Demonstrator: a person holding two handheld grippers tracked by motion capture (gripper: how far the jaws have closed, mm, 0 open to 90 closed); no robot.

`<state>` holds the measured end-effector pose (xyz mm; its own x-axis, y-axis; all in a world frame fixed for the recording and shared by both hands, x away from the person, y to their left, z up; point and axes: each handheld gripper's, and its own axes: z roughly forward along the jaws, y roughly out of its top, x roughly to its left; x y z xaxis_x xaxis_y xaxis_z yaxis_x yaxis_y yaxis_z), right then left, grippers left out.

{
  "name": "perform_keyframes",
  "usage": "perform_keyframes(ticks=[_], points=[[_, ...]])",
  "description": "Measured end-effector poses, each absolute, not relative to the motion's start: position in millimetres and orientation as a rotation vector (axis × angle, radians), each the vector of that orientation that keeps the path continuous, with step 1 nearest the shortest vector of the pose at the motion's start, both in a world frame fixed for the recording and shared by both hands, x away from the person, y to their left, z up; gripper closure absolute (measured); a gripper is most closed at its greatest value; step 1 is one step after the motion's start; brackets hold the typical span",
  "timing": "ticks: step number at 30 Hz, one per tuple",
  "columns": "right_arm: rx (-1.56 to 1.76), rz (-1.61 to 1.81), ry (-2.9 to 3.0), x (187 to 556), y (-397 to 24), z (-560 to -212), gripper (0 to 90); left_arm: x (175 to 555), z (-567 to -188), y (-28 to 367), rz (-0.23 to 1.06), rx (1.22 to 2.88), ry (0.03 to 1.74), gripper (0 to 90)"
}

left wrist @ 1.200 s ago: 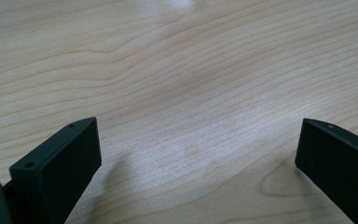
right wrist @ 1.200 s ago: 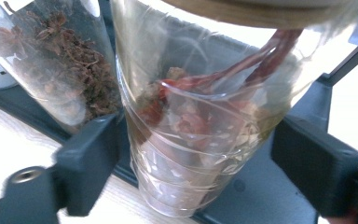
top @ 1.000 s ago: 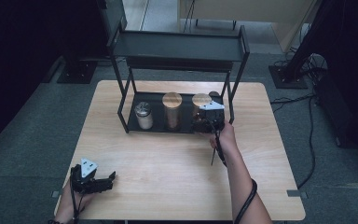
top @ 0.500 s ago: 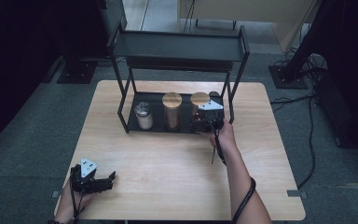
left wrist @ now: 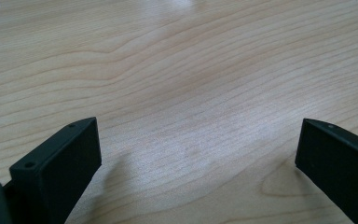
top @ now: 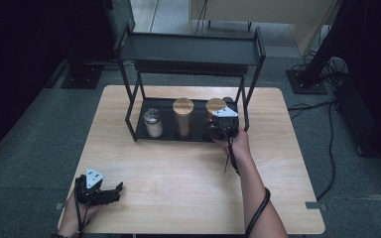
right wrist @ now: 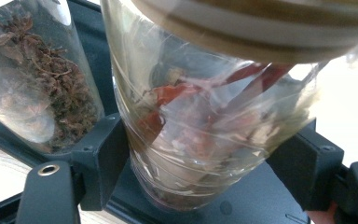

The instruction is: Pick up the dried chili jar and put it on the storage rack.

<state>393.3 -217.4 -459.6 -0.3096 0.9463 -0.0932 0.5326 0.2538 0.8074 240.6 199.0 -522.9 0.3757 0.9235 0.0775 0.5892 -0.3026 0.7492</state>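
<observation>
A clear jar with a wooden lid (top: 216, 105) holds red dried chillies (right wrist: 205, 116) and stands at the right end of the black rack's lower tray (top: 168, 135). My right gripper (top: 217, 126) is shut on it, its two black jaws pressing the jar's sides low down (right wrist: 205, 163). Beside it stands a jar of brown star anise (right wrist: 32, 93) with a wooden lid (top: 183, 116). A smaller jar with a metal lid (top: 153, 122) stands at the left. My left gripper (top: 117, 191) rests at the table's front left corner, open with bare wood between its jaws (left wrist: 198, 149).
The black two-tier rack (top: 188, 49) stands at the back of the wooden table (top: 178, 178); its upper shelf overhangs the jars and its legs flank them. Cables (top: 327, 148) lie on the grey floor at the right.
</observation>
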Motion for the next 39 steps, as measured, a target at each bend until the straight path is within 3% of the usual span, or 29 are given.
perform_keyframes(ticks=[14,39], points=[[1.341,0.926,1.991,380.2,-218.2,-472.1,12.8,240.5,-522.9,198.8,0.683,2.009,1.297,0.6],[1.306,0.923,2.067,341.4,-230.7,-513.0,4.9,240.5,-523.0,198.0,0.688,2.016,1.298,0.6]])
